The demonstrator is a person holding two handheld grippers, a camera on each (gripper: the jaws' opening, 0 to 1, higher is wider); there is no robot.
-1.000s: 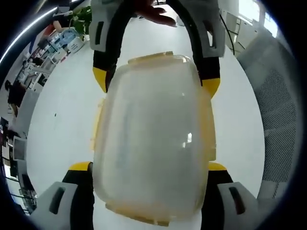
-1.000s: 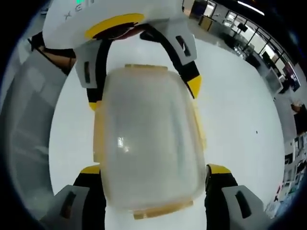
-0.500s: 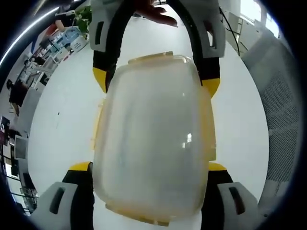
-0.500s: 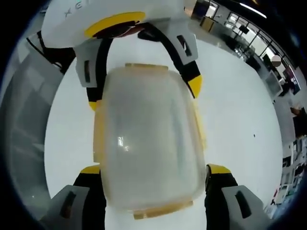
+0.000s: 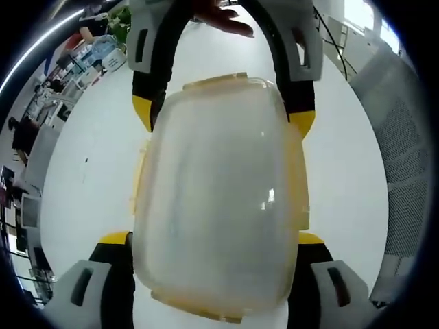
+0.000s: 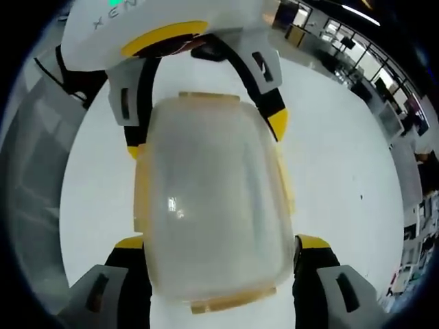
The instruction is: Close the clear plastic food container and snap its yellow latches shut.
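Note:
The clear plastic container (image 5: 216, 199) with its lid on is held between both grippers, over a white surface. Pale yellow latches (image 5: 216, 82) run along its edges; I cannot tell whether they are snapped down. My left gripper (image 5: 212, 240) is shut on the near end, one yellow-tipped jaw on each long side. My right gripper (image 5: 221, 118) comes in from the top and clamps the far end. In the right gripper view the same container (image 6: 212, 205) sits in the right gripper (image 6: 221, 241), with the left gripper (image 6: 206, 137) gripping the opposite end under a latch (image 6: 209, 96).
A white tabletop (image 5: 96, 157) lies beneath. A grey mesh chair back (image 5: 405, 171) stands at the right of the left gripper view, with a person's hand (image 5: 223, 19) at the top. Office desks (image 6: 363, 48) lie far off.
The background has drifted slightly in both views, so the hands shifted a little. The container stays in the same place between both grippers.

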